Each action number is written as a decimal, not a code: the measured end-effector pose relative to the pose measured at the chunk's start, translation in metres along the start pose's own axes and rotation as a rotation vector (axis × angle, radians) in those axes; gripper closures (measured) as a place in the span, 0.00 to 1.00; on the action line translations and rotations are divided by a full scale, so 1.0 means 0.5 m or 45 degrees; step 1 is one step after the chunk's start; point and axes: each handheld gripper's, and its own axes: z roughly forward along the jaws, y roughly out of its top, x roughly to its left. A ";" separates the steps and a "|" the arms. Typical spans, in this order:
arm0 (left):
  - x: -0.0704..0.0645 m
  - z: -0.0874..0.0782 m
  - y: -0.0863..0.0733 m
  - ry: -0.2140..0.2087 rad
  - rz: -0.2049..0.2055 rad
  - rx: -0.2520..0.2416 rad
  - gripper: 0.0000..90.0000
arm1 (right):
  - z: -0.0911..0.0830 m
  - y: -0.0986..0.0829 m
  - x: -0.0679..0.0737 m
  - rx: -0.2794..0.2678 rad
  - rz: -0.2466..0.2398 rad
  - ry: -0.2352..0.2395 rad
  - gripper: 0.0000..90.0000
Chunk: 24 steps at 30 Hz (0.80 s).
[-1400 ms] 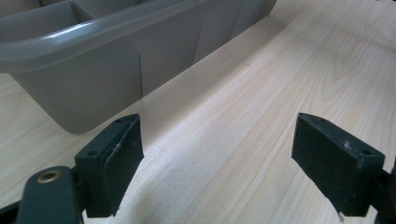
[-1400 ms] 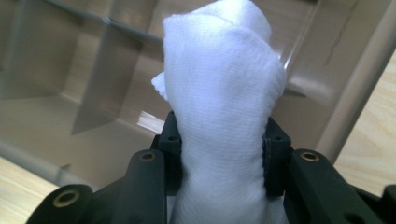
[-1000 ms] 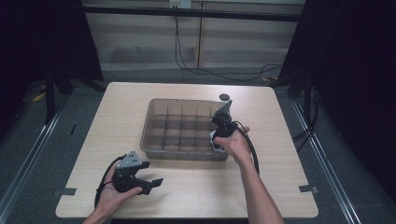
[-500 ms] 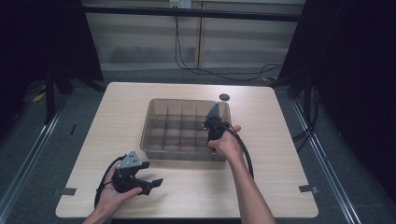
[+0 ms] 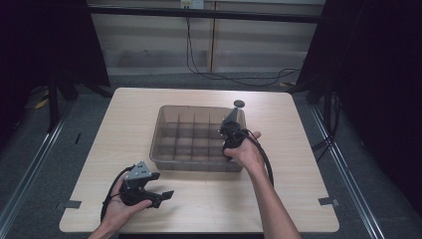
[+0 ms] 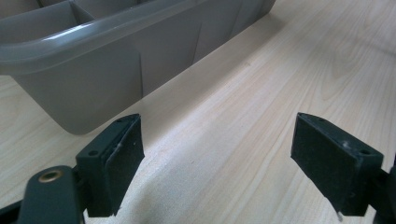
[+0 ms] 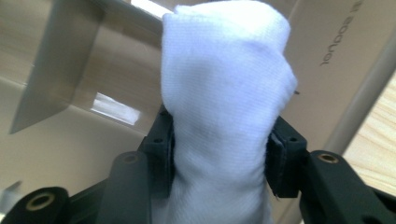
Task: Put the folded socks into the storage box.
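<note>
On the desk [image 5: 298, 149], as seen from the high view, a grey divided tray [image 5: 166, 159] sits at the centre, partitioned into rows of small compartments. The right hand-held gripper [image 5: 228, 130] is held over the right-hand columns of the tray, jaws pointing down toward the compartments; the right hand [image 5: 246, 152] grips it from the near side, at the tray's near right corner. The left hand-held gripper [image 5: 154, 196] rests low near the front edge of the desk, left of centre, well apart from the right one and just in front of the tray's near wall. A small dark round object [image 5: 239, 103] lies on the desk just beyond the far right corner of the tray. What the right jaws carry cannot be resolved at this range.

Left gripper view: the 2 black jaws stand wide apart, released, with bare desk surface between them. The tray's outer wall and rounded rim run across the upper left.

Right gripper view: this close view supplies what the high view lacks. The 2 jaws are clenched on a white rolled cloth [image 7: 224, 107], which stands up between the pads. Behind it are the tray's translucent walls and a divider; a strip of desk shows at the lower right.
</note>
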 end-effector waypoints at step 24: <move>-0.002 0.003 -0.002 -0.010 0.007 0.003 0.20 | -0.031 0.002 -0.031 -0.110 0.049 0.139 0.59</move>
